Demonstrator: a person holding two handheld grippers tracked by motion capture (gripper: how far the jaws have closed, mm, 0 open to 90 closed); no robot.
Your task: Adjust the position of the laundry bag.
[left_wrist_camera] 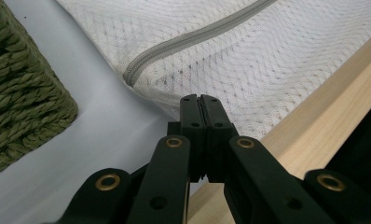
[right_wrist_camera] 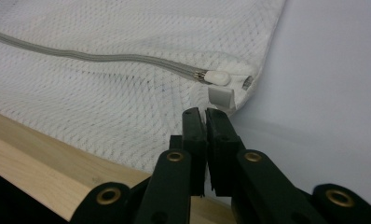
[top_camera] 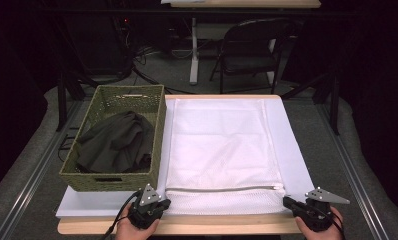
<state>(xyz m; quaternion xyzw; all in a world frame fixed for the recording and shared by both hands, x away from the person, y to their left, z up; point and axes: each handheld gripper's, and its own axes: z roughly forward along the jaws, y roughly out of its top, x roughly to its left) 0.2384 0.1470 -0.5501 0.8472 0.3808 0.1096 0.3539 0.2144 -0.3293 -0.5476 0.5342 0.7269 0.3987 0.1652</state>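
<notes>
A white mesh laundry bag [top_camera: 222, 155] lies flat on a white sheet [top_camera: 297, 160] at the middle of a wooden table [top_camera: 187, 226], its grey zipper [top_camera: 222, 189] running left to right along the near end and drawn fully closed, the white pull [right_wrist_camera: 219, 77] parked at the bag's right corner. At the near left corner, the left gripper [top_camera: 159, 204] has its black jaws pressed together at the edge of the mesh just below the zipper's start; whether any fabric is pinched between them cannot be made out. At the near right corner, the right gripper [top_camera: 288, 202] has its jaws nearly together, tips just short of the small white tab [right_wrist_camera: 220, 97] under the pull, with nothing visibly caught. Left of the bag, touching the sheet's edge, stands a green woven basket [top_camera: 114, 137] holding a crumpled dark olive garment [top_camera: 117, 142]. Beyond the far edge, a folding chair [top_camera: 252, 50] sits in the dim room. The work appears to be at its opening step: pinning the bag's near corners before unzipping it to load the garment. The next move likely calls for the right gripper to open, take the pull and draw it leftward while the left one anchors the bag against sliding.
</notes>
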